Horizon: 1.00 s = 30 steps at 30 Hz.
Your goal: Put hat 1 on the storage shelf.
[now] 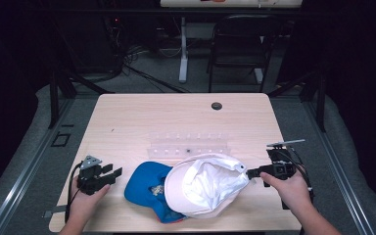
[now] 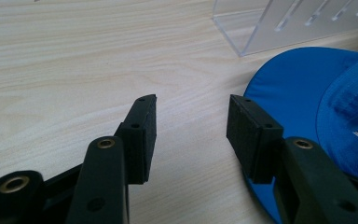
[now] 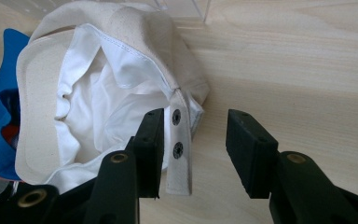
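Where the right gripper (image 3: pixel 193 149) rests low over the table (image 1: pixel 142 117), its jaws stand apart and empty, with the white cap's strap (image 3: pixel 178 140) lying between them, hard against the left jaw. That strap has two dark snaps and lies flat on the wood, so it looks like the intended hold. Just beyond, the white cap (image 1: pixel 206 183) sits upside down, lining up, its crown slumped.

The left gripper (image 2: pixel 191 135) also stands open on nothing, bare wood between its jaws. The blue cap (image 2: pixel 307 98) touches or nearly touches its right jaw at the brim edge; I cannot tell which. In the high view the white cap overlaps the blue cap, which probably explains why each hand approaches from its own outer side.

Farther off, past both caps, a clear plastic rack (image 1: pixel 188 145) stands empty, possibly the destination.
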Motion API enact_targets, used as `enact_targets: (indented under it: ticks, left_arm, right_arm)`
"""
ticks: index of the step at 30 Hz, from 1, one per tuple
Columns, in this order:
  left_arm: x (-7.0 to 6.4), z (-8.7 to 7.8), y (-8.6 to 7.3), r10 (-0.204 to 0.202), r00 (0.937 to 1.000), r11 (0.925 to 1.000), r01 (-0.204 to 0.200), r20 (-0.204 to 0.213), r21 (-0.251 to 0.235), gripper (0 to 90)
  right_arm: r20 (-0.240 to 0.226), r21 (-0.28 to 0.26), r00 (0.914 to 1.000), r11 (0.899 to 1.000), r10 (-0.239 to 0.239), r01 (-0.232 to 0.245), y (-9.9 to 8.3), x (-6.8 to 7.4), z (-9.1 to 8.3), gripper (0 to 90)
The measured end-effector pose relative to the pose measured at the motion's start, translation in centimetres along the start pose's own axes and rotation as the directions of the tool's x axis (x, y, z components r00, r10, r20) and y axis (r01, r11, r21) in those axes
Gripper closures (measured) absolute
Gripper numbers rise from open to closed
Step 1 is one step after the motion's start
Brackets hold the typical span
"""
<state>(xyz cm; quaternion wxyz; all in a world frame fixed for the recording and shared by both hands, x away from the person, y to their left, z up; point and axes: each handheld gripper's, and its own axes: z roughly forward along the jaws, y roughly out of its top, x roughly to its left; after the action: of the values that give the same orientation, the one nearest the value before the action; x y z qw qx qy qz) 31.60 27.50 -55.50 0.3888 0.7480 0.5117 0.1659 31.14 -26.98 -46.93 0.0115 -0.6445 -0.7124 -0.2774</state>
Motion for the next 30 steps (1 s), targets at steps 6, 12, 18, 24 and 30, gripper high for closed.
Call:
enact_targets:
  ticks: [6, 12, 18, 24, 30]
  left_arm:
    - [0.0, 0.1, 0.0, -0.001, 1.0, 1.0, 0.001, 0.004, 0.002, 52.9]
    - [0.0, 0.1, 0.0, -0.002, 1.0, 1.0, 0.002, 0.006, 0.003, 52.7]
    - [0.0, 0.1, 0.0, -0.003, 1.0, 1.0, 0.003, 0.006, -0.001, 52.5]
    - [0.1, 0.1, 0.0, -0.004, 1.0, 1.0, 0.004, 0.006, -0.001, 52.5]
    - [0.1, 0.1, 0.0, -0.001, 1.0, 1.0, 0.001, 0.004, 0.004, 52.2]
  right_arm:
    - [-0.018, 0.053, 0.9992, 0.998, 0.035, -0.034, 0.6, 0.5, 0.8, 57.2]
    - [-0.022, 0.107, 0.9964, 0.991, 0.082, -0.08, 1.0, 0.8, 1.8, 58.0]
    - [-0.019, 0.153, 0.9924, 0.981, 0.122, -0.117, 1.2, 0.8, 2.4, 61.4]
    - [-0.006, 0.163, 0.9886, 0.976, 0.15, -0.147, 1.2, 0.7, 2.8, 67.9]
    - [0.022, 0.193, 0.9926, 0.974, 0.119, -0.121, 1.6, 0.8, 2.7, 74.9]
